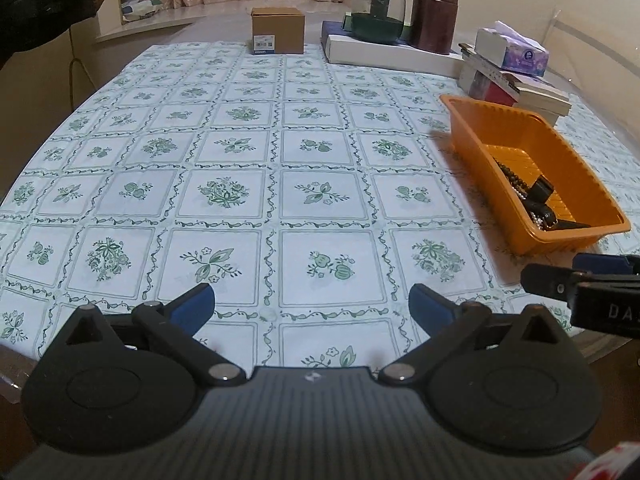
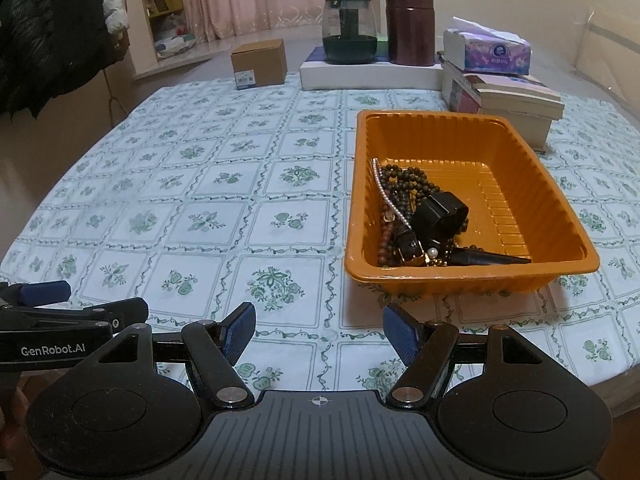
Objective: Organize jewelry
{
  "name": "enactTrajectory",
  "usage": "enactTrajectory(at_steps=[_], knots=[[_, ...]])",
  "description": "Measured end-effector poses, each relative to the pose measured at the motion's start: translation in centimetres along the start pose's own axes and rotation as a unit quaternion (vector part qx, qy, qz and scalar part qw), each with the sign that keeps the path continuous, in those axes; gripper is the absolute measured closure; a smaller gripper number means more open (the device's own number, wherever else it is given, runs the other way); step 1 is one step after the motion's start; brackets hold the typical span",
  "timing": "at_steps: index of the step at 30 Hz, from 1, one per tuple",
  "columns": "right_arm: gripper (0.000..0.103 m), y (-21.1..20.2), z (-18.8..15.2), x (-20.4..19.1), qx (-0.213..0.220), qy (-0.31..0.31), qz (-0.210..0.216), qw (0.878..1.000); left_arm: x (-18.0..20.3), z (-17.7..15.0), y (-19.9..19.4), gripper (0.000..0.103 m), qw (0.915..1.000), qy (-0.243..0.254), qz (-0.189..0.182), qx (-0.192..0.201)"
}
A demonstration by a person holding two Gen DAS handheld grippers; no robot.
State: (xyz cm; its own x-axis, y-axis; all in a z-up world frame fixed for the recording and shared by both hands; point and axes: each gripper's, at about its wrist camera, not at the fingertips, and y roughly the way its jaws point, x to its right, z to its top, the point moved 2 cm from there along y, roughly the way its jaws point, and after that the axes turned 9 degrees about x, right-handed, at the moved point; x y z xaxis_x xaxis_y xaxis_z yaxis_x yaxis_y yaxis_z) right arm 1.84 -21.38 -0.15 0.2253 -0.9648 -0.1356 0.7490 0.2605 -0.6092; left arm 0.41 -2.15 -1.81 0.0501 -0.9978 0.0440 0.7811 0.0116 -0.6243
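Note:
An orange plastic tray [image 2: 520, 160] [image 1: 472, 128] stands on the right half of the tablecloth. Inside it lies a heap of jewelry [image 2: 404, 208] [image 1: 532, 196]: dark bead strands, a pearl strand, a black watch and a black pen-like piece. My right gripper [image 2: 319, 330] hovers over the near table edge, just short of the tray's front left corner, open with nothing between its blue pads. My left gripper [image 1: 311, 303] is open and empty over the bare cloth, left of the tray. Each gripper's tip shows at the edge of the other's view.
Along the far edge stand a cardboard box [image 2: 259, 63], a white flat box [image 2: 360, 74] carrying a glass teapot [image 2: 349, 30] and a brown canister [image 2: 410, 26], and stacked books [image 2: 504, 94] topped by a tissue box [image 2: 486, 50]. A dark jacket [image 2: 44, 32] hangs at the left.

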Motion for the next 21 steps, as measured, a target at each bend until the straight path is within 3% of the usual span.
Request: enactTrajectory(at_steps=[21], knots=[[0.033, -0.04, 0.05, 0.25, 0.002, 0.004, 0.0, 1.0, 0.15, 0.06, 0.09, 0.001, 1.0, -0.005, -0.008, -0.002]])
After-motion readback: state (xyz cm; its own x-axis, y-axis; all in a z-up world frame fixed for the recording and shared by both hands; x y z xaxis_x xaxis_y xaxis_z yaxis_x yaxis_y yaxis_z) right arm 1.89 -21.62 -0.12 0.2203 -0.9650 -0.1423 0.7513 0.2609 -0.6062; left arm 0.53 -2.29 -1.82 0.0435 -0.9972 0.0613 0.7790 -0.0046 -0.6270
